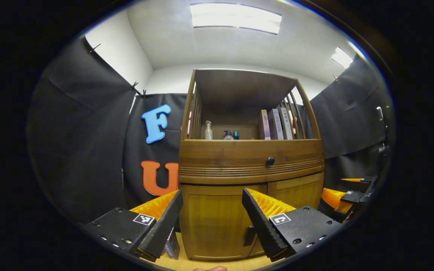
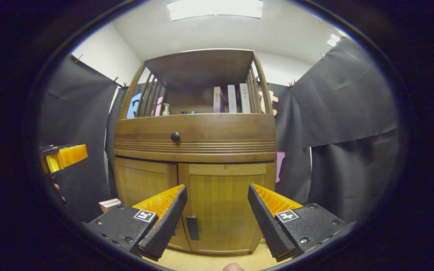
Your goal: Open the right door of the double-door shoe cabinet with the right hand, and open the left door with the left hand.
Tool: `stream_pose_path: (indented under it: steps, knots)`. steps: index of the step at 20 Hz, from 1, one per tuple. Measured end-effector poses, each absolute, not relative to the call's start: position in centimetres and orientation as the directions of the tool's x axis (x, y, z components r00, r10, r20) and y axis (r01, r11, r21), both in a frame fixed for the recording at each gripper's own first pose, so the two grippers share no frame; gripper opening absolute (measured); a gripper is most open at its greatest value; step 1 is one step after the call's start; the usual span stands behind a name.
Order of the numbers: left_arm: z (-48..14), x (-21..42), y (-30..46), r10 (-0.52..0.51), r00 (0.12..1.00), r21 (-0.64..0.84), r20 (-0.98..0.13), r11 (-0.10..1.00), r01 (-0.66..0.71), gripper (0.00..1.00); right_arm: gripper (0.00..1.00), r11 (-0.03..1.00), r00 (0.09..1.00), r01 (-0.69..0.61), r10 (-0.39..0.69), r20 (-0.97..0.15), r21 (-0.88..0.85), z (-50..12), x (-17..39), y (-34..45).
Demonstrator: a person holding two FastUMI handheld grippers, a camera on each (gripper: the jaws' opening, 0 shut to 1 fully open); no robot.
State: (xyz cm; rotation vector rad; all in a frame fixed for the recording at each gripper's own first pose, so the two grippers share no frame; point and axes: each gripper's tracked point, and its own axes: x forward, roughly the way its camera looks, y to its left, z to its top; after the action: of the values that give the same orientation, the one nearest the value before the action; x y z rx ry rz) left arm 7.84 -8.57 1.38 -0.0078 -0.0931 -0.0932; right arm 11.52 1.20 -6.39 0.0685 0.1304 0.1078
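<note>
The wooden shoe cabinet [image 1: 251,150] stands straight ahead with both lower doors shut. In the left gripper view the left door [image 1: 215,222] lies between my fingers, and its dark handle [image 1: 249,235] peeks out beside one finger. My left gripper [image 1: 211,192] is open, short of the door, with nothing in it. In the right gripper view the right door [image 2: 226,210] faces me, with its dark handle [image 2: 192,227] on its left edge. My right gripper [image 2: 217,187] is open and holds nothing. The left door [image 2: 145,184] shows beside it.
Above the doors is a drawer with a black knob [image 1: 270,161], and above that an open shelf with bottles [image 1: 208,130] and books [image 1: 275,124]. A small box [image 2: 109,204] sits on the floor left of the cabinet. Black cloth hangs on both sides.
</note>
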Motion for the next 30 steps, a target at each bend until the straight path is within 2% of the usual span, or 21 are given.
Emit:
stream_pose_path:
  steps: [1, 4, 5, 6, 7, 8, 9, 10, 11, 12, 14, 21, 25, 30]
  knots:
    - [1.1, 8.0, -8.4, -0.082, 0.993, 0.004, 0.083, 0.997, 0.082, 1.0, 0.99, 0.993, 0.982, -0.091, 0.103, -0.16, 0.081, -7.5, 12.0, 0.4]
    - [0.9, 8.4, -7.7, -0.044, 0.995, 0.018, 0.086, 0.999, 0.042, 1.0, 1.0, 0.992, 0.975, -0.078, 0.097, -0.202, 0.098, -9.3, 13.6, -0.7]
    - [0.6, 8.4, -7.7, -0.041, 0.996, 0.012, 0.079, 0.999, 0.04, 0.95, 0.99, 0.993, 0.973, -0.076, 0.094, -0.209, 0.096, -9.8, 14.2, -0.7]
    - [0.3, 8.5, -7.9, -0.042, 0.997, 0.007, 0.07, 0.999, 0.041, 1.0, 0.98, 0.993, 0.969, -0.077, 0.096, -0.226, 0.093, -10.5, 14.7, -0.5]
    - [0.1, 8.5, -7.9, -0.041, 0.997, 0.007, 0.066, 0.999, 0.04, 0.95, 0.95, 0.991, 0.964, -0.093, 0.115, -0.242, 0.098, -11.2, 14.9, 0.1]
    - [0.1, 8.6, -7.5, -0.033, 0.997, 0.012, 0.064, 0.999, 0.033, 0.95, 0.96, 0.988, 0.958, -0.111, 0.134, -0.252, 0.105, -11.9, 15.2, 0.8]
    - [-0.1, 8.7, -7.1, -0.025, 0.998, 0.018, 0.064, 1.0, 0.024, 1.0, 0.96, 0.985, 0.954, -0.132, 0.157, -0.255, 0.11, -12.5, 15.4, 1.6]
    - [-0.3, 8.6, -6.8, -0.017, 0.998, 0.023, 0.064, 1.0, 0.016, 0.95, 0.99, 0.983, 0.952, -0.146, 0.17, -0.254, 0.111, -13.2, 15.8, 2.3]
    - [-0.5, 8.6, -6.6, -0.009, 0.998, 0.026, 0.06, 1.0, 0.007, 1.0, 0.98, 0.983, 0.951, -0.155, 0.176, -0.254, 0.101, -14.4, 16.2, 3.3]
    - [-0.8, 8.6, -6.5, -0.005, 0.999, 0.031, 0.049, 1.0, 0.004, 0.95, 0.96, 0.983, 0.944, -0.165, 0.181, -0.275, 0.083, -16.0, 16.4, 4.2]
    - [-1.7, 8.1, -6.1, 0.006, 1.0, 0.047, 0.025, 0.999, -0.007, 0.95, 0.98, 0.98, 0.925, -0.186, 0.2, -0.322, 0.074, -18.8, 16.3, 6.1]
    - [-3.2, 5.9, -3.5, 0.081, 0.997, 0.067, -0.019, 0.995, -0.08, 0.95, 0.95, 0.959, 0.869, -0.279, 0.273, -0.413, 0.048, -25.4, 18.1, 11.4]
    - [-4.4, 4.7, -2.2, 0.128, 0.99, 0.042, -0.051, 0.991, -0.126, 0.95, 0.83, 0.975, 0.867, -0.209, 0.221, -0.447, 0.077, -28.9, 20.9, 12.1]
    - [-6.0, 4.0, -1.9, 0.139, 0.984, -0.032, -0.115, 0.989, -0.144, 0.95, 0.66, 0.967, 0.865, -0.234, 0.256, -0.432, 0.103, -29.6, 21.6, 13.0]
